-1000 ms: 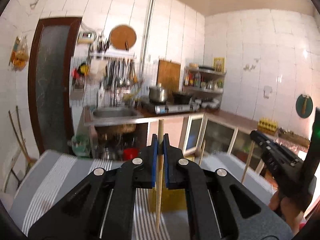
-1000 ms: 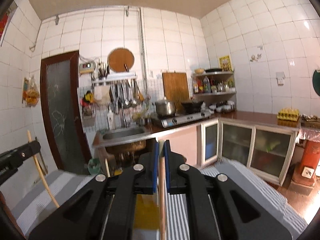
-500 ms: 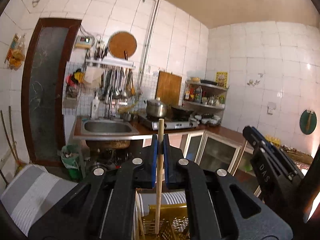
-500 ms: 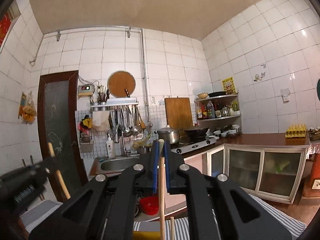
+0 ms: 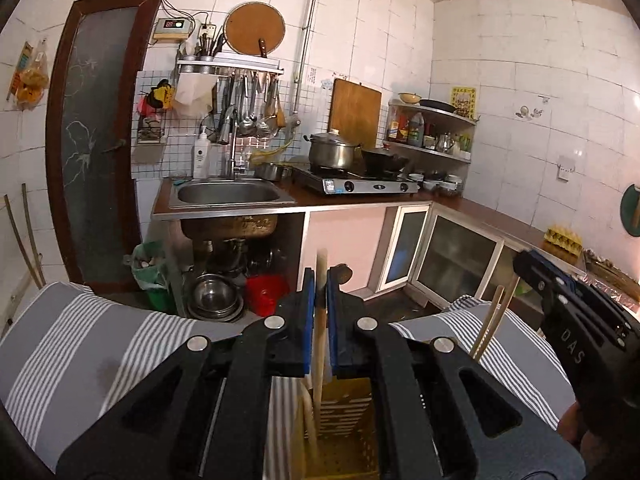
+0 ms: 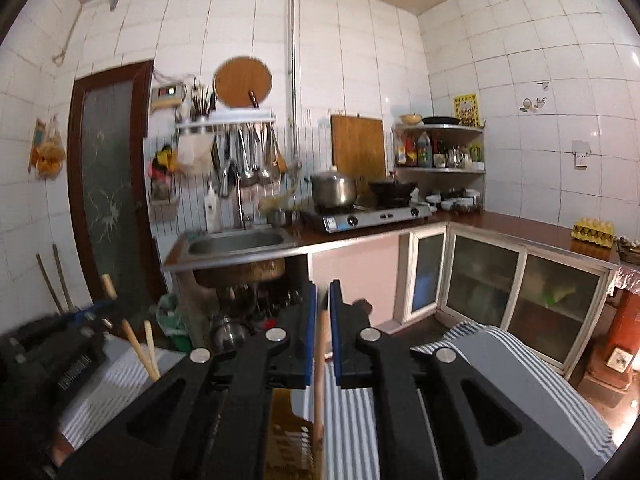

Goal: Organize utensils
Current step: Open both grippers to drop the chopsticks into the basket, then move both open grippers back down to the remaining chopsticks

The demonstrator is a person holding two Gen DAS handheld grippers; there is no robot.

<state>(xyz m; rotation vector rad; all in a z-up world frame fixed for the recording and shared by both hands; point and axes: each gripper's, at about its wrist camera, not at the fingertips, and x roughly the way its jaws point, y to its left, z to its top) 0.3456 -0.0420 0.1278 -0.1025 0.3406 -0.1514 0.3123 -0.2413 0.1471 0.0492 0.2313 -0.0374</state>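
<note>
Left wrist view: left gripper [image 5: 318,300] pinches an upright wooden chopstick [image 5: 319,356] above the yellow holder [image 5: 340,432] at 6 o'clock, for insertion; right gripper [image 6: 322,308] likewise grips another chopstick [image 6: 319,384].

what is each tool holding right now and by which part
Each tool has one wooden chopstick between its fingers, near the upper end: left tool with chopstick, right tool with chopstick. Both hang down toward the yellow basket. Whether they are clamped or just released cannot be told.

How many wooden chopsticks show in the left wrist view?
3: one chopstick in the left gripper, a chopstick pair beside the right gripper; the basket may hide more.
</note>
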